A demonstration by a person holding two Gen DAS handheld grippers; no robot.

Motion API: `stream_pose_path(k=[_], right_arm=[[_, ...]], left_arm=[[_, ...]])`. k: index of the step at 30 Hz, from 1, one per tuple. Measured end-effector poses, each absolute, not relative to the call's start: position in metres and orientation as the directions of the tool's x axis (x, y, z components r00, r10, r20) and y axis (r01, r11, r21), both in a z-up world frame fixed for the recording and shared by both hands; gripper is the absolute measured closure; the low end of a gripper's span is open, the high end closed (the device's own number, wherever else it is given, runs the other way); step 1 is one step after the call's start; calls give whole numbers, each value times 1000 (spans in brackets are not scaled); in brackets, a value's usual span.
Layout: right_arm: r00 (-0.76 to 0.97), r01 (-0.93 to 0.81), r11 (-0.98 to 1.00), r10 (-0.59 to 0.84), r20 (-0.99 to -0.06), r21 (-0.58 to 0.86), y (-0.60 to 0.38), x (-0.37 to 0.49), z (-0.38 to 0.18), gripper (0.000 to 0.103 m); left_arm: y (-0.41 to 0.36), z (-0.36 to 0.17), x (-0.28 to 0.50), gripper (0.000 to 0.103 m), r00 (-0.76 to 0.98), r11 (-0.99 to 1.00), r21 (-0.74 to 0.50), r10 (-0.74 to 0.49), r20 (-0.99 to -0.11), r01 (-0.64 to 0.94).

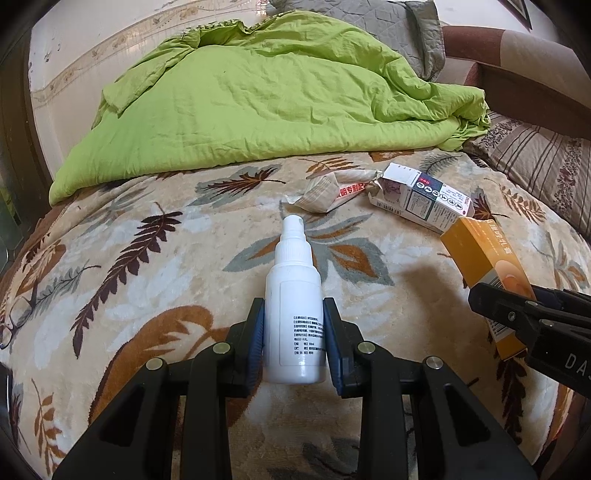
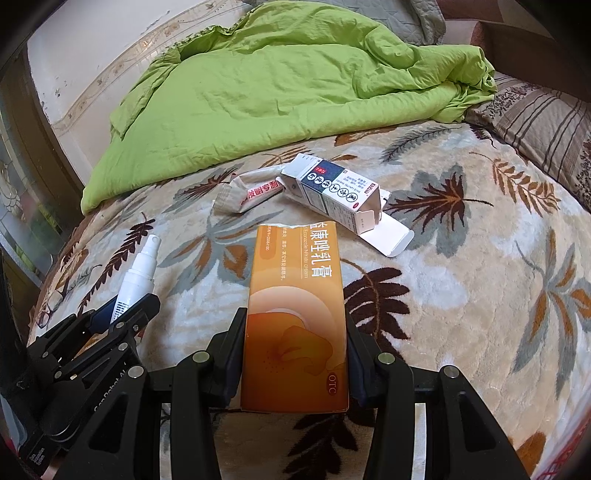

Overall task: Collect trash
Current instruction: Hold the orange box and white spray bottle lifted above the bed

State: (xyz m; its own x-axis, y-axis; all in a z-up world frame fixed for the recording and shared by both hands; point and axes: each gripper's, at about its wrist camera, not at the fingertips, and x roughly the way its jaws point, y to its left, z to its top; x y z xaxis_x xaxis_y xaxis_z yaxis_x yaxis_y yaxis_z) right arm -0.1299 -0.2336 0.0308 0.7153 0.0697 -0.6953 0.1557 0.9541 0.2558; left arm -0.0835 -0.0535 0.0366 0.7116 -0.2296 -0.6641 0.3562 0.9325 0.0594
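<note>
My left gripper (image 1: 294, 306) is shut on a white spray bottle (image 1: 294, 295), nozzle pointing away, held over the leaf-patterned blanket (image 1: 147, 280). My right gripper (image 2: 295, 314) is shut on an orange medicine box (image 2: 295, 325) with a torn far end. Each gripper shows in the other's view: the right gripper (image 1: 476, 295) with the orange box (image 1: 484, 254), and the left gripper (image 2: 133, 299) with the bottle (image 2: 138, 273). On the blanket beyond lie a crumpled paper packet (image 1: 332, 190) (image 2: 251, 192) and an opened white-and-blue carton (image 1: 424, 197) (image 2: 336, 192).
A rumpled green quilt (image 1: 258, 99) (image 2: 280, 85) covers the far half of the bed. A striped pillow (image 1: 546, 162) (image 2: 546, 118) lies at the right, a grey pillow (image 1: 399, 22) behind the quilt. Eyeglasses (image 1: 14, 319) rest at the left edge. A wall (image 1: 74, 48) runs along the left.
</note>
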Motion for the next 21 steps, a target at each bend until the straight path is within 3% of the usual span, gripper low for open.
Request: stream_pose_path(k=[21], right_arm=[[718, 153, 955, 70, -692, 255, -234, -131, 32, 53]], left_arm=[[-58, 36, -87, 74, 712, 925, 72, -236, -661, 374]])
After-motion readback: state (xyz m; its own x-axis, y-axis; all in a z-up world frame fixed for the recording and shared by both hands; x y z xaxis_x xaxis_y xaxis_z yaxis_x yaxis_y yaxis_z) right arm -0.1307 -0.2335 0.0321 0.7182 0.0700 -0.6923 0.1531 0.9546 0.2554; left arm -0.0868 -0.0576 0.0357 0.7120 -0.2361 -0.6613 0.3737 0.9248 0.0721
